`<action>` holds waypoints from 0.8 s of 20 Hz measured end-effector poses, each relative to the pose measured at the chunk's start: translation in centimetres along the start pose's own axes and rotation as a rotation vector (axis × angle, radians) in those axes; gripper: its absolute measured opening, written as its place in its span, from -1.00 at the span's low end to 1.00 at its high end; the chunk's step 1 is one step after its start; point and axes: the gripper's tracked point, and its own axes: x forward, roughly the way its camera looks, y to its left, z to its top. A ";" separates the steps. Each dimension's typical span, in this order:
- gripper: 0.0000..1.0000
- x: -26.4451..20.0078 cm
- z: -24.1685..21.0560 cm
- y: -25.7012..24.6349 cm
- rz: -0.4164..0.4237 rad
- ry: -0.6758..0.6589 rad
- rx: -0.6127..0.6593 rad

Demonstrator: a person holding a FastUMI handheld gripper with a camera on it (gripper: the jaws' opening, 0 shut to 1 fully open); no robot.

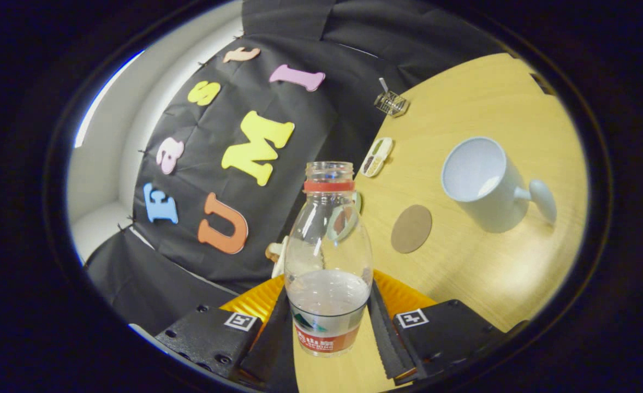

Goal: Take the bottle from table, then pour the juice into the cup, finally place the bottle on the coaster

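A clear plastic bottle (328, 256) with no cap and a red neck ring stands between my fingers. Pale liquid fills its lower third, and a red label wraps its base. My gripper (329, 330) is shut on the bottle, one finger pressing on each side of its lower body. I cannot tell whether its base touches the wooden table (496, 284). Beyond the fingers to the right, a round brown coaster (411, 228) lies flat on the table. Past the coaster stands a white cup (482, 183), tipped in this view so I look into its mouth, with its handle pointing right.
A small oblong dish (377, 156) with dark bits lies beyond the coaster near the table's far edge. Farther back sits a small clear glass object (391, 102). A yellow ribbed object (403, 295) lies just behind the bottle's base. Black cloth hangs along the left.
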 end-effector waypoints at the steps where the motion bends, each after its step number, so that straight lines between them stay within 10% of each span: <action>1: 0.55 -0.3 0.2 0.0 0.010 -0.009 0.031; 16: 0.55 -0.1 1.0 -2.7 0.020 -0.001 0.387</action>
